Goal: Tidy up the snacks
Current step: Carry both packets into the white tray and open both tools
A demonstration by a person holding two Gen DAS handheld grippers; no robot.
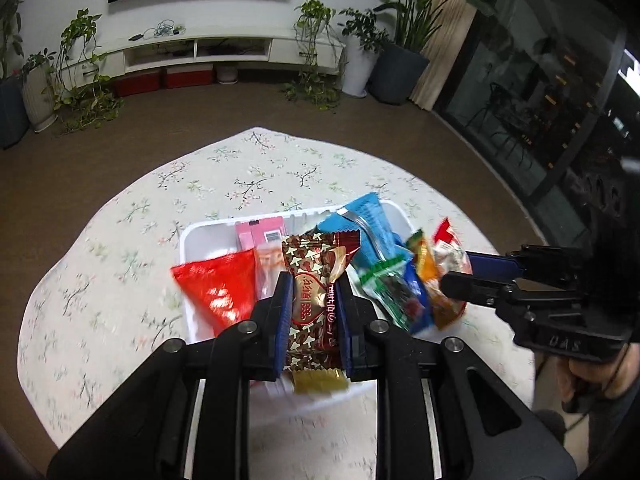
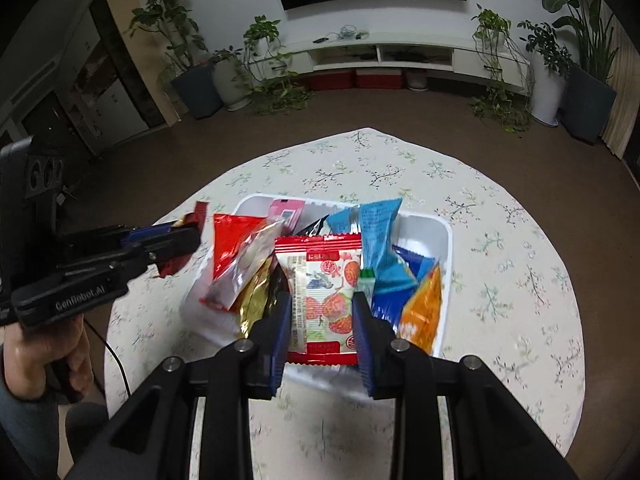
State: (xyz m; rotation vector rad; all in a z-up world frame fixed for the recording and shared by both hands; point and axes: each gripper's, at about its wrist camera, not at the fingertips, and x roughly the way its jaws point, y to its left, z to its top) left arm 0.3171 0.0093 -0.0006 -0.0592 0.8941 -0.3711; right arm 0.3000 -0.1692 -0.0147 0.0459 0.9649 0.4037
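Note:
A white plastic tray (image 1: 191, 240) (image 2: 442, 236) sits on the round floral tablecloth, filled with several snack packets: red (image 1: 218, 284), pink (image 1: 260, 234), blue (image 2: 380, 236), orange (image 2: 424, 312). My left gripper (image 1: 313, 308) is shut on a brown and dark red packet with a mushroom pattern (image 1: 316, 276), lifted above the tray. From the right wrist view the left gripper (image 2: 188, 236) hovers left of the tray. My right gripper (image 2: 322, 316) is shut on a white packet with red borders and fruit pictures (image 2: 320, 288). The left wrist view has the right gripper (image 1: 458, 272) at the tray's right side.
The floral table (image 1: 120, 240) has bare cloth around the tray, with brown floor beyond its edge. A person's hand (image 2: 36, 356) holds the left gripper's handle. Far off stand a white TV cabinet (image 1: 224, 52) and potted plants (image 1: 400, 64).

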